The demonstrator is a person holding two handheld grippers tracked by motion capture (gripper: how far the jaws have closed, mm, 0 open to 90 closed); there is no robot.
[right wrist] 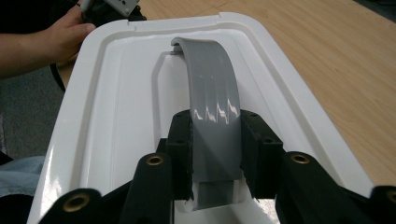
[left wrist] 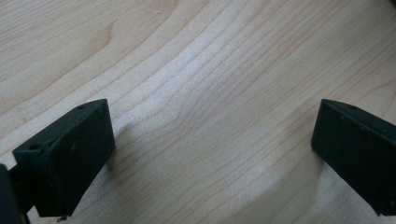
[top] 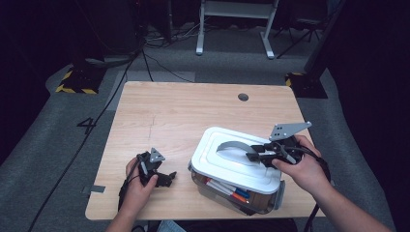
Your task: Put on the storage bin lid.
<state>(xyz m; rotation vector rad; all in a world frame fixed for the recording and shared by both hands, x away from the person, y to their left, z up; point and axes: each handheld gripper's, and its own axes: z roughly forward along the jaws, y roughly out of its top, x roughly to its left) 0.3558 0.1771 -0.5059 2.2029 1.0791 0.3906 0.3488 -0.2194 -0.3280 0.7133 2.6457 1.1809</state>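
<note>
A clear storage box (top: 251, 200) with a white lid (top: 217, 164) stands on the wooden table's front right; coloured pens (top: 232, 193) show through its wall. A grey arched handle (top: 231, 146) spans the lid. My right gripper (top: 256, 155) reaches over the lid from the right and is shut on that handle. In the right gripper view the handle (right wrist: 210, 88) sits clamped between both pads of the right gripper (right wrist: 215, 128), above the lid (right wrist: 116, 93). My left gripper (top: 167, 178) rests on the table left of the box. In its own view the left gripper (left wrist: 212, 121) stands open over bare wood.
The table (top: 169, 111) has free wood behind and left of the box, and a round cable hole (top: 243, 96) near its far edge. The box sits close to the front edge. Cables (top: 87, 135) run across the grey floor at left; a white frame (top: 232, 14) stands behind.
</note>
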